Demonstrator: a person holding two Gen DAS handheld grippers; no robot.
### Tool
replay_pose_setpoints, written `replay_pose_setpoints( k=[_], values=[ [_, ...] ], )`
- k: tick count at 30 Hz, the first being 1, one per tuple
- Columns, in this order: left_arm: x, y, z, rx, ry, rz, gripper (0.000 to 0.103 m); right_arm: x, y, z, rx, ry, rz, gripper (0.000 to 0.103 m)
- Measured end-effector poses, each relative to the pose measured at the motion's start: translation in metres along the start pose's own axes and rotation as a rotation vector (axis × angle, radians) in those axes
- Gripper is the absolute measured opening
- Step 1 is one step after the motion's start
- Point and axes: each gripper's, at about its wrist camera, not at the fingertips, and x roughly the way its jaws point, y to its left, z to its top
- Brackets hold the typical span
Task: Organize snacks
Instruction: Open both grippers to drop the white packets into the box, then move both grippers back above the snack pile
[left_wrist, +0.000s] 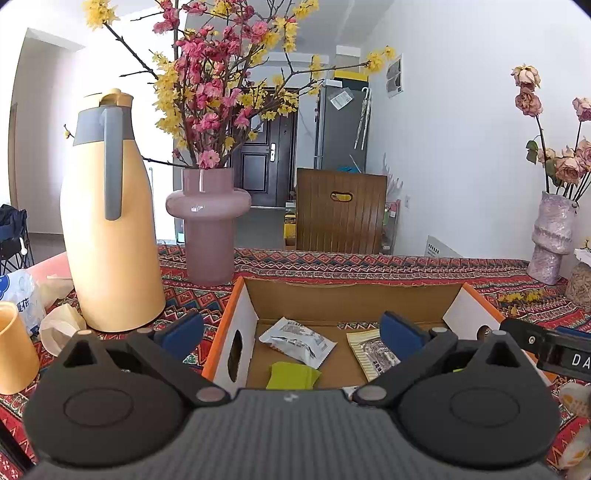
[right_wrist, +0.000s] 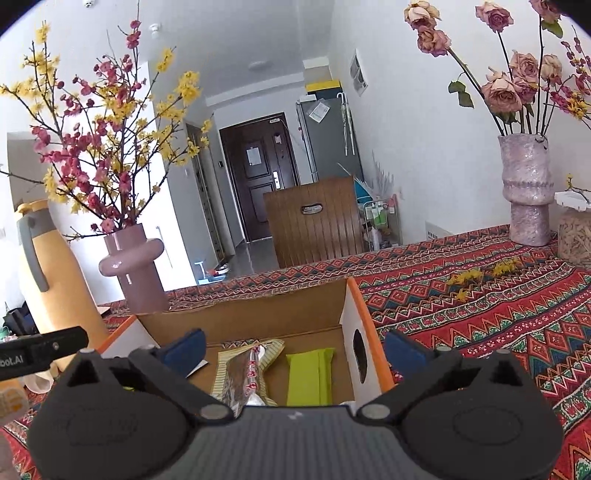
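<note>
Both tools hover over the cardboard box (left_wrist: 354, 295) on the bench: left tool (left_wrist: 291, 334) and right tool (right_wrist: 295, 352) gape wide, holding nothing. 3 snack packets (left_wrist: 299, 341) lie inside. Reaching carelessly could nudge the pink vase (left_wrist: 208, 221) beside it.

We hold our left gripper (left_wrist: 291, 330) low in its frame, jaws spread wide and empty; our right gripper (right_wrist: 293, 349) likewise, tilted slightly downward.

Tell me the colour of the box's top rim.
Orange on the cardboard box rim; clearest in the right wrist view.
</note>
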Motion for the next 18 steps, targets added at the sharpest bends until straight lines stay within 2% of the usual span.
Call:
replay_pose_setpoints(
  k=[12, 18],
  values=[
    [-0.007, -0.005, 0.006, -0.004, -0.014, 0.021, 0.103, -0.001, 0.003, 0.002, -0.014, 0.004, 0.0, 0.103],
    [-0.034, -0.003, 0.015, -0.017, -0.044, -0.018, 0.103, -0.02, 0.008, 0.01, -0.05, -0.019, -0.017, 0.103]
  ],
)
